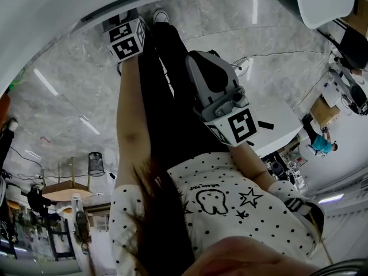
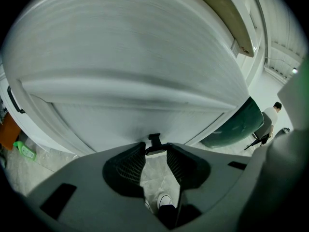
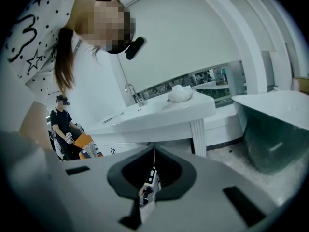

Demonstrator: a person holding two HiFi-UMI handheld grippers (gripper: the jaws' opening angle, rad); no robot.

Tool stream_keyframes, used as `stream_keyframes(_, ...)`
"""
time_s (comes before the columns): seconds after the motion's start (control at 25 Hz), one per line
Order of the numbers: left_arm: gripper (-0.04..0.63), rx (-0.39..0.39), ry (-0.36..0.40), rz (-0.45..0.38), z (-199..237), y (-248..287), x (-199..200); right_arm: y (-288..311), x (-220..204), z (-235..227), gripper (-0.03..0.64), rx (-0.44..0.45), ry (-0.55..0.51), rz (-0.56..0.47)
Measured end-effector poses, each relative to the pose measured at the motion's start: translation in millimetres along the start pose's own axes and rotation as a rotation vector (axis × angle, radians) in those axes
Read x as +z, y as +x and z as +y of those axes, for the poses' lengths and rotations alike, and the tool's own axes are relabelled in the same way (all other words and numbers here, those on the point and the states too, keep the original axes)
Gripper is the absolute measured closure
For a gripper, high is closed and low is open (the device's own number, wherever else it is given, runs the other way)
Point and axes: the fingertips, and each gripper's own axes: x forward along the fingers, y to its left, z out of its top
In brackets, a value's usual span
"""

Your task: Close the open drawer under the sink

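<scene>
Our left gripper (image 2: 155,151) is right up by the white drawer front (image 2: 135,71), which fills almost all of the left gripper view. Its jaws are a little way apart and hold nothing. Through the gap we see the grey floor (image 2: 155,178) and a white shoe (image 2: 165,200). The jaw tips are very close to the low part of the drawer front, but we cannot tell if they touch it. A long ridge runs across the front above the tips. We cannot tell if the drawer is all the way in.

To the right of the drawer stands a dark green bathtub (image 2: 239,124), with a person (image 2: 274,114) far behind it. A green bottle (image 2: 24,151) lies on the floor at the far left.

Our right gripper (image 3: 153,161) is held up by our dotted shirt (image 1: 230,206), well away from the drawer. Its jaws are pressed together with nothing between them. It looks at a white sink counter (image 3: 159,117) with a tap (image 3: 137,98) and a white round thing (image 3: 179,94) on top. Another person (image 3: 63,124) with a headset stands at the left of that view.
</scene>
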Motion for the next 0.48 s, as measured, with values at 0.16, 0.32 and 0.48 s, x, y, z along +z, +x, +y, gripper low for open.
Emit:
stream_keyframes(0.16, 0.46, -0.004, 0.0, -0.005, 1.8, 1.7, 7.2, 0.6, 0.9, 1.4, 0.601, 0.0, 0.0, 0.003)
stream_keyframes(0.32, 0.46, -0.003, -0.001, -0.012, 2.5, 6.0, 11.1, 1.0, -0.7, 0.6, 0.601, 0.001, 0.0, 0.002)
stream_keyframes(0.48, 0.46, -0.009, 0.0, -0.011, 1.0, 7.2, 12.1, 0.3, 0.3, -1.6, 0.601, -0.001, 0.0, 0.0)
